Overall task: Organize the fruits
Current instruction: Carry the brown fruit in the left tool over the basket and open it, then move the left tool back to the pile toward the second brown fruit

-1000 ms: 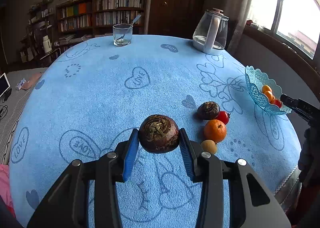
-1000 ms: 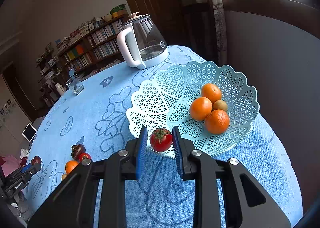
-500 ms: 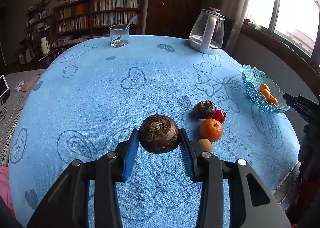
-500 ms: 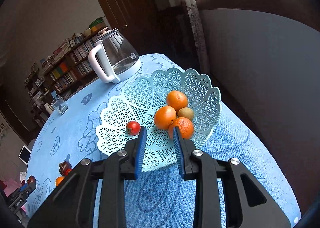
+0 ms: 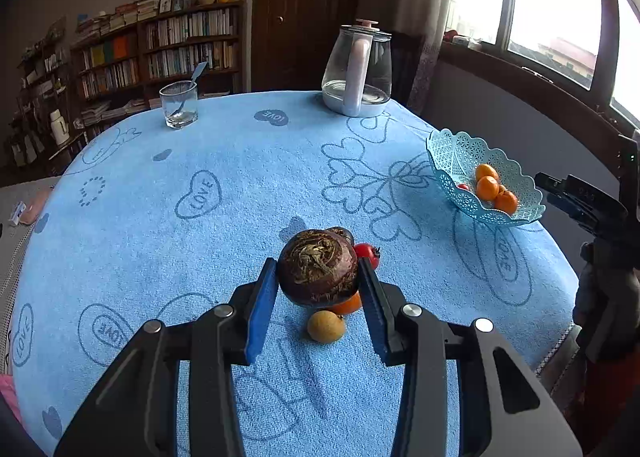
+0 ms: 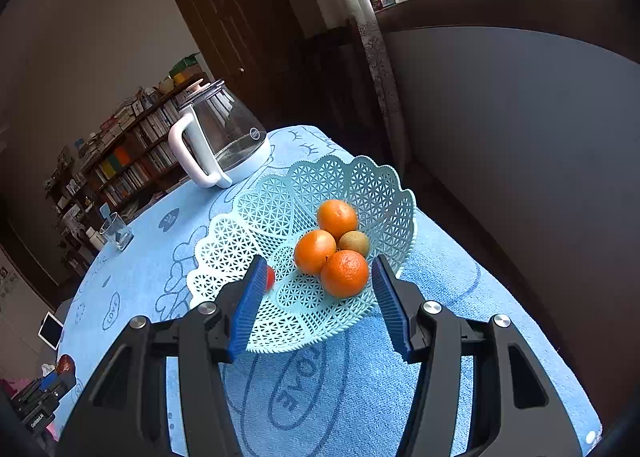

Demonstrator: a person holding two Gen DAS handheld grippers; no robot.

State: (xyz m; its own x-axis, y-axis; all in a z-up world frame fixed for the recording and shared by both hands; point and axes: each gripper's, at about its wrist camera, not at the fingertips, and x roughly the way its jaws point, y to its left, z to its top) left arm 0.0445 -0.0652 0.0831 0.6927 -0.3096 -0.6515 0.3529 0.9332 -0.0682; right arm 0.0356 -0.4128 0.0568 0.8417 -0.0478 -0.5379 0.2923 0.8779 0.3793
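My left gripper is shut on a dark brown round fruit, held above the blue tablecloth. Under and behind it lie a red tomato, an orange mostly hidden, a small tan fruit and another dark fruit. The turquoise lattice basket holds three oranges, a small brown fruit and a red tomato half hidden by my left finger. My right gripper hovers at the basket's near rim, jaws opening, nothing pressed between them. It also shows as the right gripper beside the basket.
A glass kettle with a white handle stands at the table's far side, a drinking glass with a spoon left of it. Bookshelves, a dark door and a window line the room. The table edge drops off just right of the basket.
My right gripper let go of the red tomato, which now lies in the basket, and its jaws have spread. My left gripper carried the dark fruit rightward, over the fruits on the cloth.
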